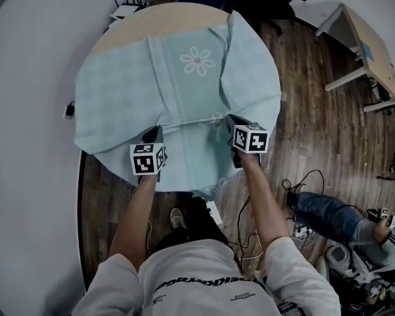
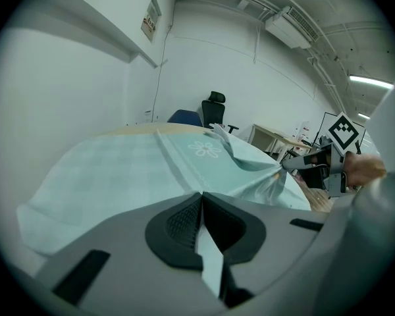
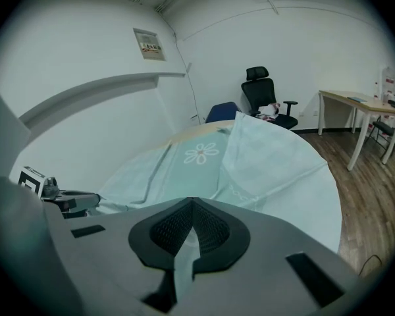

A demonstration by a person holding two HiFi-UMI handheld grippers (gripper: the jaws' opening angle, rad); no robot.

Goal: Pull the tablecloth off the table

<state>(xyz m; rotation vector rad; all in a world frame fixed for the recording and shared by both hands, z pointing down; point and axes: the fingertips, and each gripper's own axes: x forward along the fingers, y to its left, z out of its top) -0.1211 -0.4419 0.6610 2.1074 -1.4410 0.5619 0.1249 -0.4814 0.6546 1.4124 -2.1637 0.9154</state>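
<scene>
Both left tongs (image 1: 155,131) and right tongs (image 1: 232,120) pinch tablecloth (image 1: 184,84) (near side).

The left gripper (image 2: 201,199) has its jaws closed on a fold of pale green tablecloth (image 2: 118,170).

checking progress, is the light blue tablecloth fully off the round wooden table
No, the light blue tablecloth covers most of the round wooden table, only its far edge bare.

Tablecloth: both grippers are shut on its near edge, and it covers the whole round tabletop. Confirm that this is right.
Wrong on coverage. The left gripper and right gripper are both shut on the near edge of the tablecloth, but the head view shows it leaving a wooden strip of the round table bare at the far side.
</scene>
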